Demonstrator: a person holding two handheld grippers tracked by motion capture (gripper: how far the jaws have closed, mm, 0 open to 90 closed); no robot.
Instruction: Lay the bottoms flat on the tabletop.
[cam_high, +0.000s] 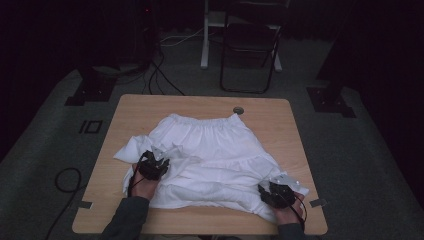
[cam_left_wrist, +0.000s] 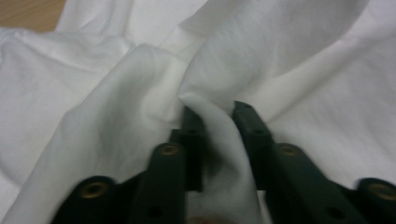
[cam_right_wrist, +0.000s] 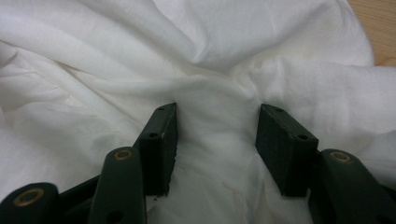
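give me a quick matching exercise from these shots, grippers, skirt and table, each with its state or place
Things:
1. left gripper
2. right gripper
3. white skirt
4. wooden table

States or places:
a. jaws apart, cloth lying between them
b. bare near its far edge, with a small round hole there
c. jaws pinching a raised fold of cloth
d. spread out, gathered waistband at the far side

Pairs: 1-c, 2-a, 3-d, 4-b

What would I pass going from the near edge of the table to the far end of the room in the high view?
The person's sleeve → left gripper on the white skirt's hem → the skirt's elastic waistband → round cable hole in the table → black folding chair on the floor.
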